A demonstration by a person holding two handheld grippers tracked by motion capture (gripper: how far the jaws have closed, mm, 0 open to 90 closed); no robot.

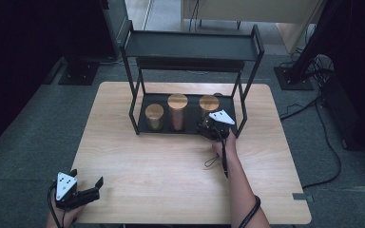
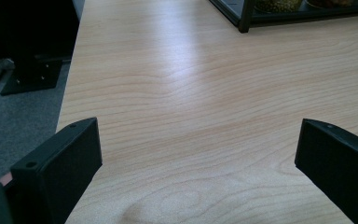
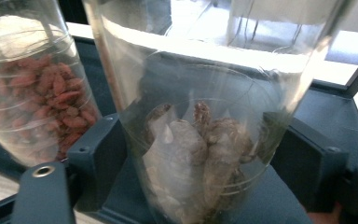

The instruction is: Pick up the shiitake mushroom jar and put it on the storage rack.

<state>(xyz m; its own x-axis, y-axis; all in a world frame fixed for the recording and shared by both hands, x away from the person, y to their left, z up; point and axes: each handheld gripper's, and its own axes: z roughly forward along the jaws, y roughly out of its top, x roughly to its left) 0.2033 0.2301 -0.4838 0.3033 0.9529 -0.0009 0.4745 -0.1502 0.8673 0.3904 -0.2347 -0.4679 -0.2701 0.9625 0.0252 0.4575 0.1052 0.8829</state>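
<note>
Three glass jars with wooden lids stand on the bottom tray of a black rack [image 1: 190,46]. The right jar [image 1: 209,103] holds pale dried pieces [image 3: 191,154]. My right gripper [image 1: 206,125] reaches to its base, and its jaws stand close on either side of the glass [image 3: 198,158] without clearly pressing it. The jar rests on the tray. Beside it is the taller middle jar [image 1: 177,111], which holds red berries [image 3: 51,98]. The left jar [image 1: 154,116] is shorter. My left gripper [image 1: 86,177] lies at the table's near left corner, with its jaws wide apart over bare wood [image 2: 198,149].
The wooden table [image 1: 171,161] carries the rack at its far middle, with an upper shelf over the jars. Rack posts [image 1: 133,118] stand at the tray's corners. Dark stands and cables lie on the grey floor around the table.
</note>
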